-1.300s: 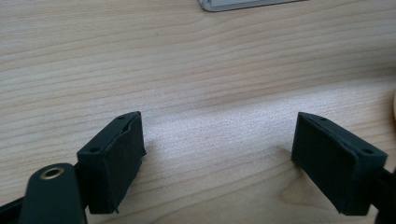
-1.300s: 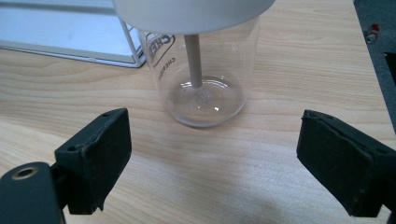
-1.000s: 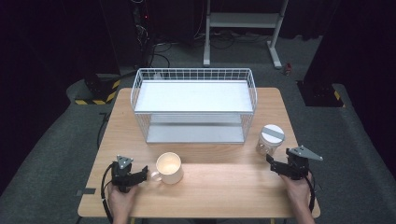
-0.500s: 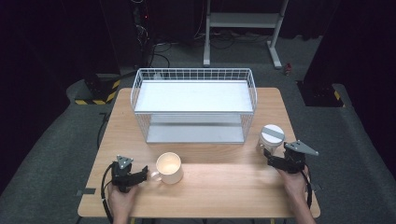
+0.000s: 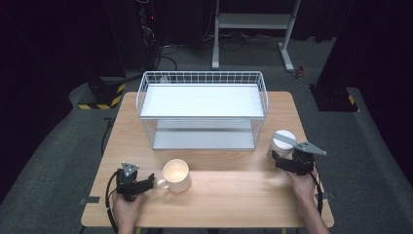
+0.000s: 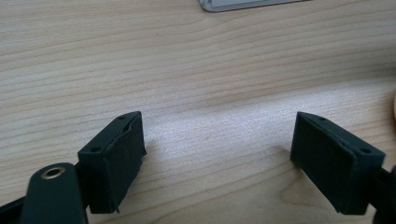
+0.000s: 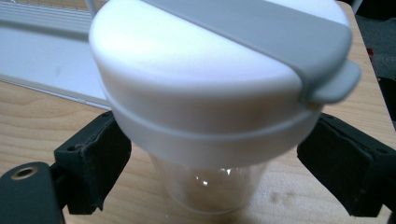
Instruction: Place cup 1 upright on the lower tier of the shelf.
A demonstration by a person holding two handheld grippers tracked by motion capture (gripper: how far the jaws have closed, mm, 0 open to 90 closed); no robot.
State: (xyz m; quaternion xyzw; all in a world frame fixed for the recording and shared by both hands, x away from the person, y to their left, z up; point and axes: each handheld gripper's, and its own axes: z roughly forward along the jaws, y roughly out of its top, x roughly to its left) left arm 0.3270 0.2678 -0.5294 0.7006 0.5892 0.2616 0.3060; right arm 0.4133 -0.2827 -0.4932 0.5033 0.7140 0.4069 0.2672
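A clear jar [image 5: 283,142] with a white lid and a grey strap stands at the table's right, in front of the wire rack. My right gripper [image 5: 280,156] is just behind it, and its jaws stand on either side of the jar [image 7: 219,93]. The black pads [image 7: 100,161] sit under the lid's overhang, apart from the clear body, so the gripper [image 7: 219,172] is open. A cream mug [image 5: 176,175] stands front left, with its handle toward my left gripper [image 5: 150,181]. That gripper [image 6: 217,158] is open over bare wood with nothing between its pads [image 6: 119,161].
A white wire rack [image 5: 202,74] with two shelves takes up the middle and back of the wooden table [image 5: 229,200]. Its base edge [image 7: 42,51] lies close behind the jar. Dark floor, cables and a metal stand surround the table.
My right gripper has slid forward and left toward the jar, and its jaws now stand around it. The left gripper, the mug and the jar have kept still.
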